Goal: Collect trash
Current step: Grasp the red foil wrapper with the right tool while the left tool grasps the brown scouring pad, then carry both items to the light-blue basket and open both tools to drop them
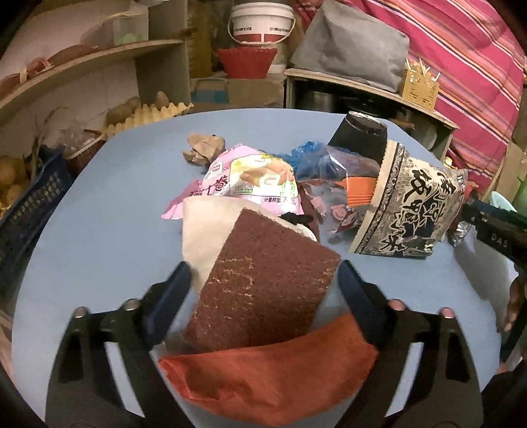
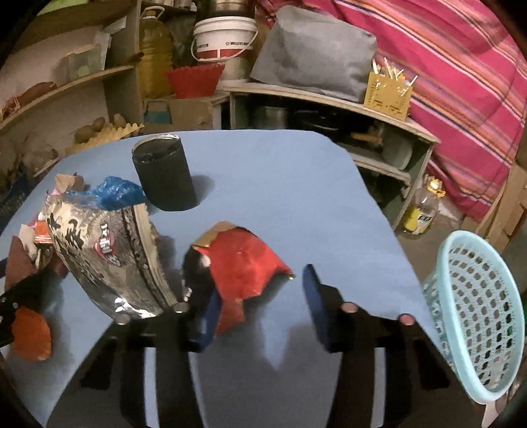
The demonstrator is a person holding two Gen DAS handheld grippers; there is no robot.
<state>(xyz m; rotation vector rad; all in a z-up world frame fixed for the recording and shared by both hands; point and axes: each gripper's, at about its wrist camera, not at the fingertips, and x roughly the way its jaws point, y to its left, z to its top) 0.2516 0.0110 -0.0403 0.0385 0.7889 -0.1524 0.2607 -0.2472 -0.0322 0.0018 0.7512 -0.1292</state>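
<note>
Trash lies in a pile on the blue table. My left gripper is open, its fingers on either side of a brown scouring pad that lies over a white cloth and an orange cloth. Behind them are a pink snack wrapper, a blue plastic bag and a black-and-white foil bag. My right gripper is open above the table, its left finger beside a red crumpled wrapper. The foil bag also shows in the right wrist view.
A black cup stands upside down on the table. A light blue basket sits off the table's right edge. Crumpled brown paper lies at the back of the pile. Shelves, a white bucket and a dark crate surround the table.
</note>
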